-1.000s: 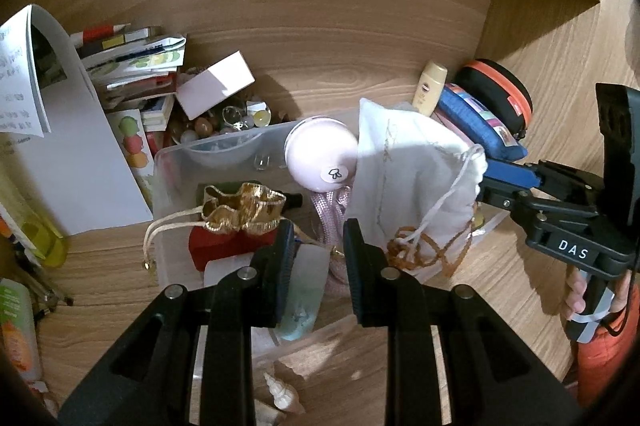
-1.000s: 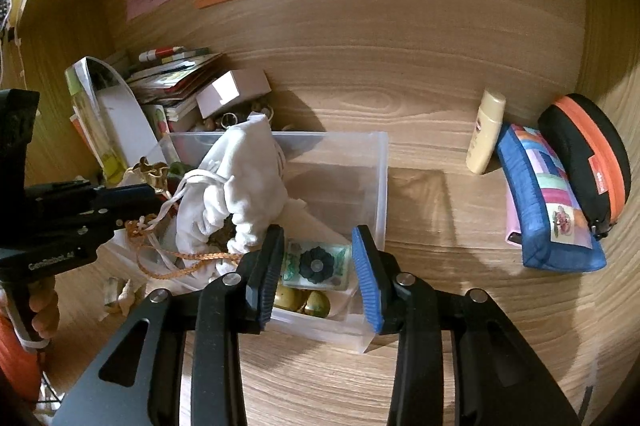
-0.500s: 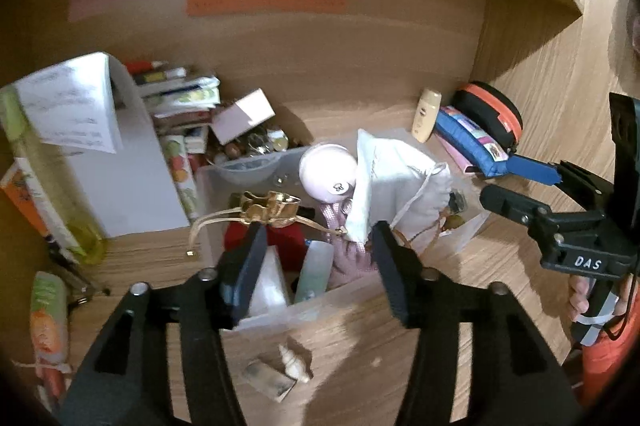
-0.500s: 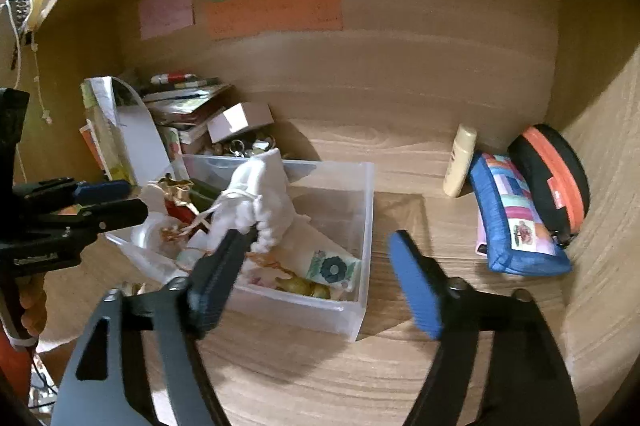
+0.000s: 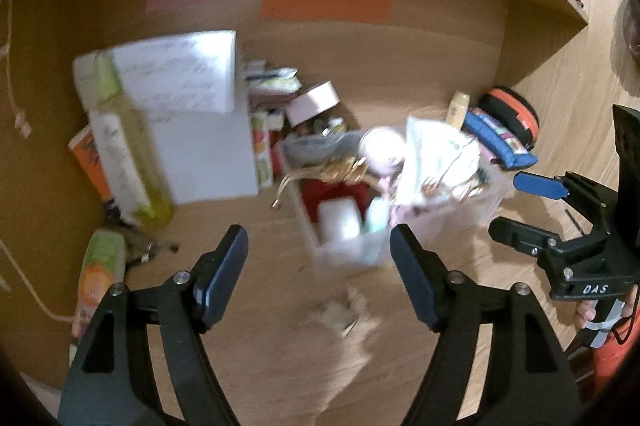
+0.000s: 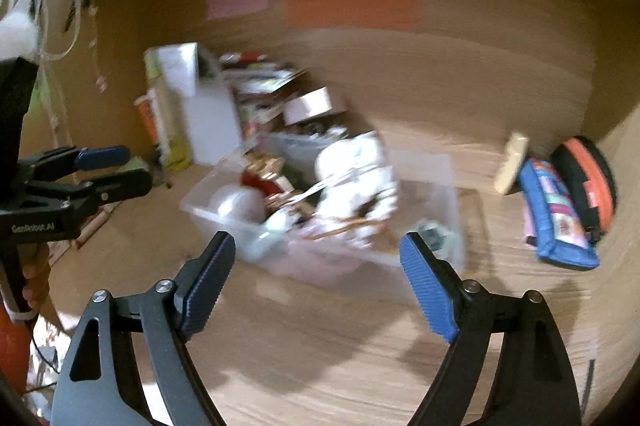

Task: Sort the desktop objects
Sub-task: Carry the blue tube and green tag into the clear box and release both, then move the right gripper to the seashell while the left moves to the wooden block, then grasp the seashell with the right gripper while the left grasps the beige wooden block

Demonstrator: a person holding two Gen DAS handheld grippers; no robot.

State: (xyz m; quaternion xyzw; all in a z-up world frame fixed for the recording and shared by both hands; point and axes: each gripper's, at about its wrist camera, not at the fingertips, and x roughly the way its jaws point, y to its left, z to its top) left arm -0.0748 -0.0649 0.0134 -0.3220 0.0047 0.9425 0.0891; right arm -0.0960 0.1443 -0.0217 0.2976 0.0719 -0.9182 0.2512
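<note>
A clear plastic bin (image 5: pixel 340 250) (image 6: pixel 448 186) stands on the wooden desk, blurred in both views. It holds a white drawstring pouch (image 5: pixel 432 154) (image 6: pixel 360 170), a gold pouch (image 5: pixel 344 168), a pink round case (image 5: pixel 382 148) and other small items. My left gripper (image 5: pixel 318 246) hovers in front of the bin, jaws opening, nothing between them. My right gripper (image 6: pixel 318 250) is also back from the bin, jaws opening and empty. Each shows in the other's view: the right gripper (image 5: pixel 510 206), the left gripper (image 6: pixel 136 168). Small shell-like bits (image 5: pixel 344 310) lie on the desk before the bin.
A blue pencil case (image 6: pixel 556 218), a black-and-orange case (image 6: pixel 588 182) and a cream bottle (image 6: pixel 510 166) sit at the right wall. At the left are a white folder (image 5: pixel 200 154), a yellow-green bottle (image 5: pixel 128 154), an orange tube (image 5: pixel 100 274) and a pink box (image 5: pixel 314 102) on stacked books.
Both grippers have drawn back from the bin and risen a little, so it looks smaller. Their jaws went from nearly shut to wide apart.
</note>
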